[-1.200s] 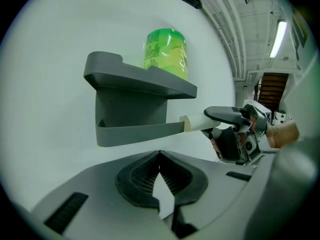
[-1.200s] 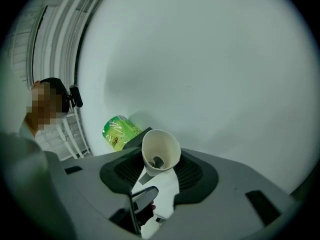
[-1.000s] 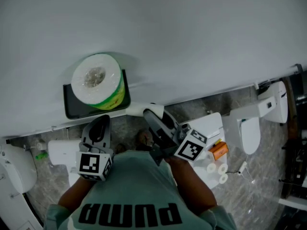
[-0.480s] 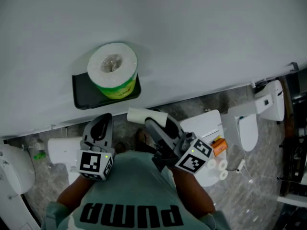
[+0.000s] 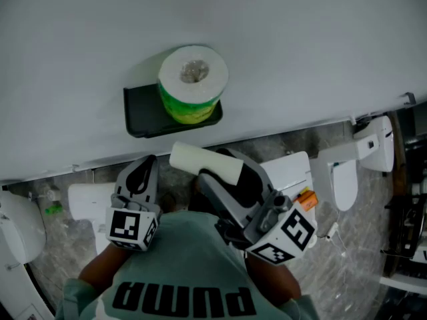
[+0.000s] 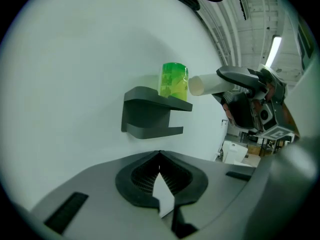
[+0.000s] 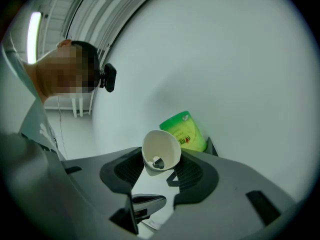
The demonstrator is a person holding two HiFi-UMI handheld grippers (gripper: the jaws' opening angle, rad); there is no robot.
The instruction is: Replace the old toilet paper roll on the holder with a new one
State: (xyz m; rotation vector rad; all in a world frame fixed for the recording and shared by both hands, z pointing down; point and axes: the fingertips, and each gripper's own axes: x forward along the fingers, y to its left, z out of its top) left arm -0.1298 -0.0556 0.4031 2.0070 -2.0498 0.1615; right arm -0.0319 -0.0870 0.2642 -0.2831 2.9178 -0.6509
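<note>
Head view, looking steeply down a white wall. A dark holder is fixed to it. The new roll, in a green wrapper, stands upright on the holder's top shelf toward its right end, at 12 o'clock from both my grippers.

Right gripper: jaws closed on the empty white tube. The tube lies crosswise, with its free end pointing to 10 o'clock, under the holder in this view.

Left gripper: at 9 o'clock of the tube, near it but apart.

Left gripper view: my jaws are together with the tips meeting, and nothing is held. The holder sits at 12 o'clock, with the shelf above and a lower arm beneath. The green roll is at 1 o'clock on the shelf. The tube's end is just beside the roll; I cannot tell whether they touch.

Right gripper view: the tube shows end-on and hollow, pinched between both pads. The green roll is behind it at 1 o'clock.

White toilets stand on the floor at 3 o'clock in the head view.
</note>
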